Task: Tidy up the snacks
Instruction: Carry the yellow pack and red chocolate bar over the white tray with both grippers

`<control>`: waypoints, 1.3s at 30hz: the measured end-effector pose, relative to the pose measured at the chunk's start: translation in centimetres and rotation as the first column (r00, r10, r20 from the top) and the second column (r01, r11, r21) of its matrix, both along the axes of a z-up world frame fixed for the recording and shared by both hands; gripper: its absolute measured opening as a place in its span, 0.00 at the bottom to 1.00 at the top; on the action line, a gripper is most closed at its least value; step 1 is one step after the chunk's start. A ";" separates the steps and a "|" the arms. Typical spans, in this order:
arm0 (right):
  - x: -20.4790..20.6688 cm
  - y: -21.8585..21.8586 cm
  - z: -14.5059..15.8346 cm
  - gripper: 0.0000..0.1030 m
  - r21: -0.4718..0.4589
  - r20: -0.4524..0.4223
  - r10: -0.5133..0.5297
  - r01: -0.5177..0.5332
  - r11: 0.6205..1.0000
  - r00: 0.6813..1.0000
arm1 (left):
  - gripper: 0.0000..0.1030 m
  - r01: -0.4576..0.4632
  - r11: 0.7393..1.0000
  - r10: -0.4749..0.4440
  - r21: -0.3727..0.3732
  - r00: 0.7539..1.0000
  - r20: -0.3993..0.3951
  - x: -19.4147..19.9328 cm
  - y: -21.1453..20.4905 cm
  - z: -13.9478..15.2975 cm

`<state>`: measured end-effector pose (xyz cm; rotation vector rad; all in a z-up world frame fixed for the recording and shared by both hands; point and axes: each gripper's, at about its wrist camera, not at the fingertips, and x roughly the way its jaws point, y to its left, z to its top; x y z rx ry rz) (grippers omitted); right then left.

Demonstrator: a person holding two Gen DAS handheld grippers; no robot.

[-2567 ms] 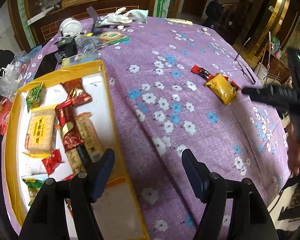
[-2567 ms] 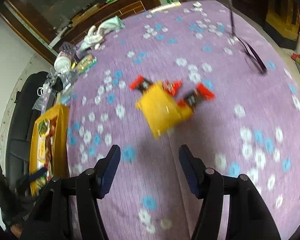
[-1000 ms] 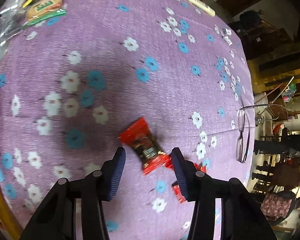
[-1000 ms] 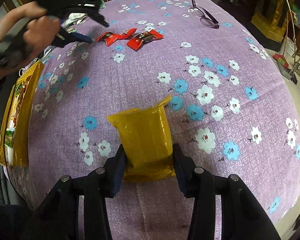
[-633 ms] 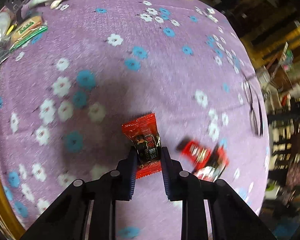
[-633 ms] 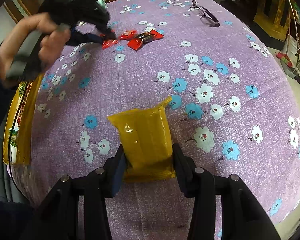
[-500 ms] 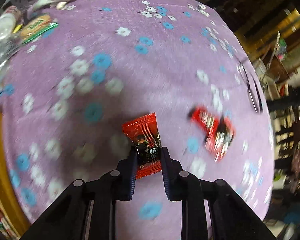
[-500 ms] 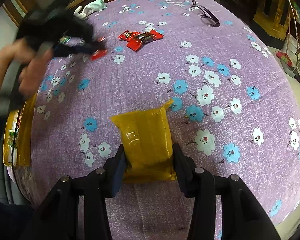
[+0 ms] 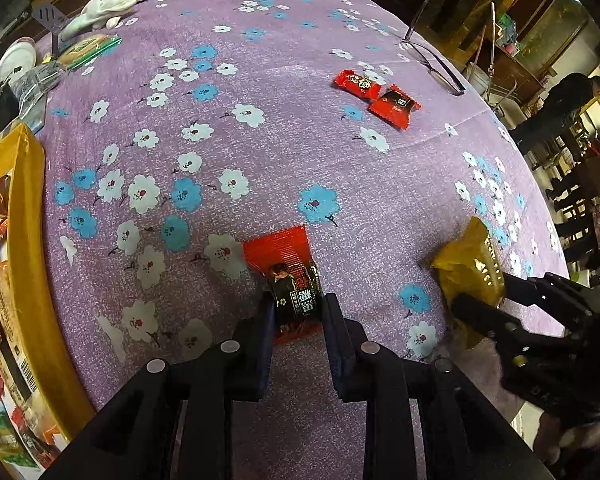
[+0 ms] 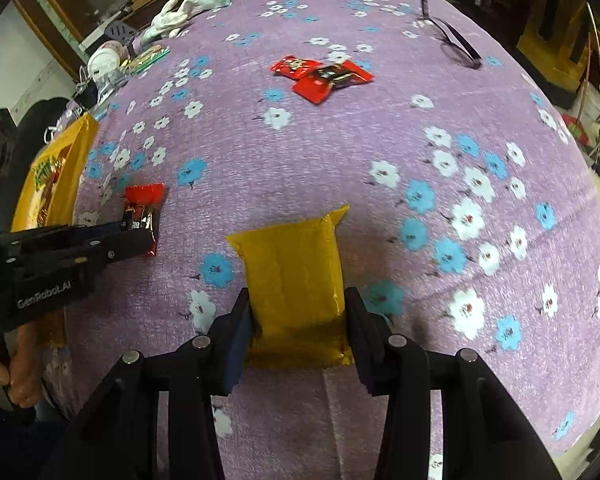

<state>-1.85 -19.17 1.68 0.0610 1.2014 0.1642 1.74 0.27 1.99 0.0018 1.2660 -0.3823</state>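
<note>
Both claws were loaded. Left gripper [image 9: 296, 312] was clamped narrow on the red snack packet [image 9: 290, 268], pads [image 9: 266, 320] biting the lower, dark-printed half, crimped red top sticking out ahead. Right gripper [image 10: 298, 320] was closed on the yellow snack pack [image 10: 294, 268], wider gap, jaws on its two long edges near the bottom seal.

Both packets sat over the purple floral tablecloth [image 9: 260, 128]; couldn't tell if they were lifted clear or just grazing it. The yellow tray [image 9: 32, 240] with snacks already in it was at the left table edge, near the left gripper, further from the right one. Two more red packets [image 10: 324, 74] lay overlapping mid-table, well apart from both claws, not yet collected. Glasses [image 10: 452, 40] and a white glove [image 10: 184, 8] sat at the far side, out of the way.

Handling, my read:
- both looked light, thin film wrappers, glossy so likely slippery
- red one small and soft, end-grip lets it flop; a mid-body pinch should be more stable
- yellow one looked puffier, held shape between the jaws; contents possibly crushable, so light squeeze across the width, away from the seals
- release low into the tray so they don't slide out
</note>
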 end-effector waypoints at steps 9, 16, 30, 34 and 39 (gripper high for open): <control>0.2 1.5 -0.2 0.44 -0.097 0.012 0.019 -0.018 0.995 1.000 | 0.42 0.063 0.998 -0.063 -0.001 0.998 0.015 0.4 -1.8 0.0; 0.1 1.7 -0.3 0.44 -0.099 0.020 -0.003 0.005 0.995 1.000 | 0.34 0.126 0.981 -0.142 0.144 0.984 0.105 -0.7 -4.2 -0.3; -0.2 1.5 0.8 0.42 -0.030 0.042 -0.023 0.025 0.999 0.999 | 0.33 0.085 0.991 -0.096 0.101 0.990 0.107 -0.7 -2.6 0.6; -0.1 0.8 1.4 0.42 -0.007 0.051 -0.048 0.048 0.999 0.998 | 0.33 0.062 0.995 -0.071 0.079 0.991 0.115 -0.5 -1.9 1.1; 0.1 0.4 1.5 0.42 0.017 0.046 -0.068 0.067 0.998 0.997 | 0.33 0.044 0.997 -0.051 0.060 0.991 0.123 -0.5 -1.3 1.6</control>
